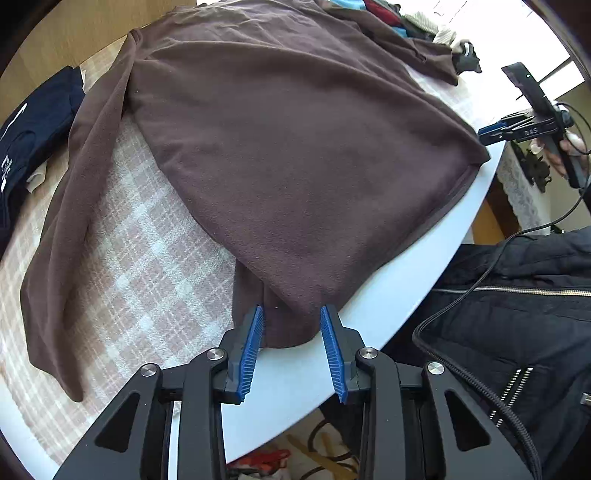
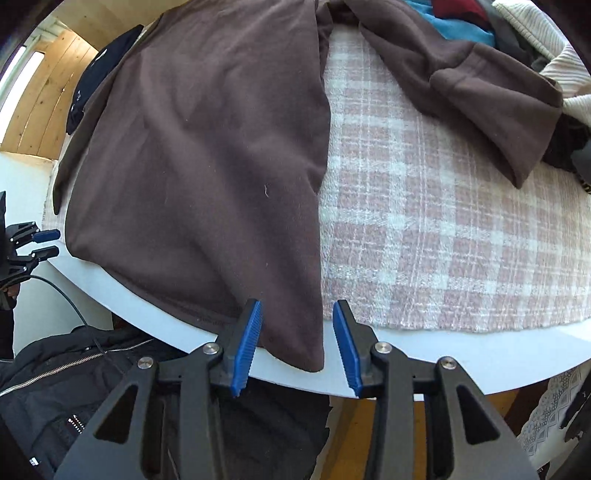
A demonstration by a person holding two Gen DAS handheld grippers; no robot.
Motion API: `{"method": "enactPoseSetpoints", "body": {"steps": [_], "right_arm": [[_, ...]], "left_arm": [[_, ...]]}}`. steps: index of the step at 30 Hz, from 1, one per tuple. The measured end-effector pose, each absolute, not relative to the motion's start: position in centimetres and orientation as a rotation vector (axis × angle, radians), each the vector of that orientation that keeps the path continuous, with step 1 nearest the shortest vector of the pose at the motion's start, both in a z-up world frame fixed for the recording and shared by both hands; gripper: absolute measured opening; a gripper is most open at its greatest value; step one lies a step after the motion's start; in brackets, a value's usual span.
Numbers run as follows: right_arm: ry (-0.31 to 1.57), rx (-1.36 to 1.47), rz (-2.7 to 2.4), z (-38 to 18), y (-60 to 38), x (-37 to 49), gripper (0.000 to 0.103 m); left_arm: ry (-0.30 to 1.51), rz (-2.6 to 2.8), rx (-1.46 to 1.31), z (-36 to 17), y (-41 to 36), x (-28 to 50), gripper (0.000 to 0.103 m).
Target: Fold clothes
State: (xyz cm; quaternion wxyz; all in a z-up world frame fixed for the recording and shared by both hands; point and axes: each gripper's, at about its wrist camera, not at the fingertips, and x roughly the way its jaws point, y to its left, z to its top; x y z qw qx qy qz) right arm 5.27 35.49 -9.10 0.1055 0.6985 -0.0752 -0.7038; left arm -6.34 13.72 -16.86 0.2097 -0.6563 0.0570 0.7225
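Observation:
A brown long-sleeved fleece top (image 1: 288,147) lies spread flat on the checked cloth (image 1: 140,258) of a round white table (image 1: 388,291). It also shows in the right wrist view (image 2: 207,147). My left gripper (image 1: 291,314) is open, its blue pads either side of the top's near left hem corner. My right gripper (image 2: 297,310) is open, its pads either side of the near right hem corner, which hangs over the table edge. One sleeve (image 1: 66,229) lies along the left side; the other sleeve (image 2: 480,85) lies out to the right.
A folded navy garment (image 1: 33,136) lies at the table's far left. A pile of mixed clothes (image 2: 517,33) sits at the far right. The person's black zipped jacket (image 1: 517,332) and a cable are at the near table edge (image 2: 443,354).

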Motion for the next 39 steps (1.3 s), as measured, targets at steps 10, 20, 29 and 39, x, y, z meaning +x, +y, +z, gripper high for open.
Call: {"method": "enactPoseSetpoints", "body": {"steps": [10, 20, 29, 39], "right_arm": [[-0.153, 2.036, -2.068, -10.1, 33.9, 7.7, 0.044], [-0.086, 1.972, -2.013, -8.0, 31.2, 9.1, 0.044], [-0.024, 1.863, -2.152, -2.7, 30.4, 6.0, 0.044], [0.264, 1.983, -2.013, -9.1, 25.6, 0.9, 0.044]], "left_arm": [[0.092, 1.931, -1.855, -16.9, 14.1, -7.9, 0.002], [-0.47, 1.933, -1.823, -12.8, 5.7, -6.5, 0.002], [-0.265, 2.052, -1.765, -12.3, 6.9, -9.2, 0.006], [-0.12, 2.072, -1.915, -16.9, 5.3, -7.1, 0.012]]}}
